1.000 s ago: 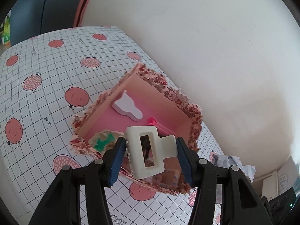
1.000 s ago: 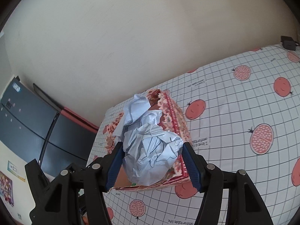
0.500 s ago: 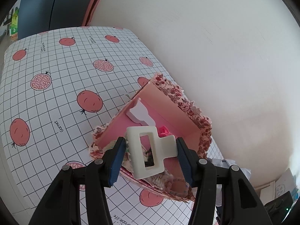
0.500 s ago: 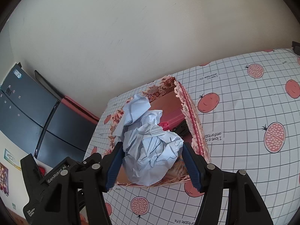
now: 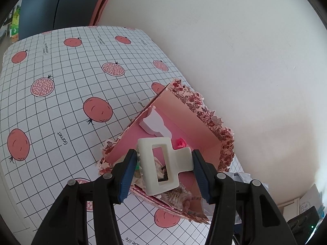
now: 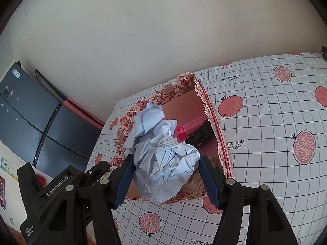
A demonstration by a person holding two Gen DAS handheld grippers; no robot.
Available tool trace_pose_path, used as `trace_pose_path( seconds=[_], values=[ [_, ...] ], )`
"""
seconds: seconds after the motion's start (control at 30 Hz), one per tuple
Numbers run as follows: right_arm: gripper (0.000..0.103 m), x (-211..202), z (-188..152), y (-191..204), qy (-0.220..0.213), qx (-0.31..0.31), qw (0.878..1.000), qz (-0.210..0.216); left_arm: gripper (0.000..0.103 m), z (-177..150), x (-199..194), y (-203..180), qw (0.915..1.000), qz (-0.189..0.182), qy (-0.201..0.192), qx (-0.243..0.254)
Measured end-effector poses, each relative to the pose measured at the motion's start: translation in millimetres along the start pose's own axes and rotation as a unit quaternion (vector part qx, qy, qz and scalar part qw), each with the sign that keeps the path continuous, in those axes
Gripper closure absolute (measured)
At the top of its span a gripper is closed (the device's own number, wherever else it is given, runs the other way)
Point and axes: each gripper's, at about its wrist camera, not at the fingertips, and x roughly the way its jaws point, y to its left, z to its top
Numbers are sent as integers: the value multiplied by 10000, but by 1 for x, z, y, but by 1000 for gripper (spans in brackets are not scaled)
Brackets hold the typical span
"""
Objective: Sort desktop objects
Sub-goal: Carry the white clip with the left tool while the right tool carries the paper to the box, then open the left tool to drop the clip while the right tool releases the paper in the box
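My left gripper (image 5: 163,173) is shut on a cream hair claw clip (image 5: 161,165), held over the near end of the floral pink box (image 5: 204,110). Inside the box lie a white foam piece (image 5: 155,122) and a pink item (image 5: 180,143). My right gripper (image 6: 166,181) is shut on a crumpled ball of white paper (image 6: 163,155), held over the same floral box (image 6: 210,110). A pink comb-like item (image 6: 190,126) and a dark object (image 6: 201,134) lie inside it. The left gripper's black body (image 6: 61,185) shows at lower left in the right wrist view.
The box sits on a tablecloth (image 5: 61,85) with a grid and pomegranate print, close to a cream wall (image 5: 235,40). A dark cabinet (image 6: 26,118) stands beyond the table's end. Crumpled paper (image 5: 243,177) shows past my left gripper's right finger.
Both grippers have pulled back and risen a little from the box, which now looks smaller and farther. Each keeps hold of its object.
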Motion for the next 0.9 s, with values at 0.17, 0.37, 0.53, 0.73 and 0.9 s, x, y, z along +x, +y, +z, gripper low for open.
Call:
trace_pose_path(
  seconds=[0.17,0.37,0.53,0.73,0.9],
  values=[
    [36,4,0,-1,26,9,10000,-60,47,0,3,1,10000,13,37,1],
    [34,8,-2,-4,36,45,9999,-125,47,-1,9,0,9999,30,128,22],
    [33,10,-2,-7,45,87,9998,-191,47,-2,9,-2,9999,8,130,73],
    [29,11,-2,-8,45,95,9996,-250,47,-2,12,0,9998,50,212,44],
    [26,12,-2,-7,56,94,9997,-241,46,-2,14,2,9996,98,269,11]
  ],
)
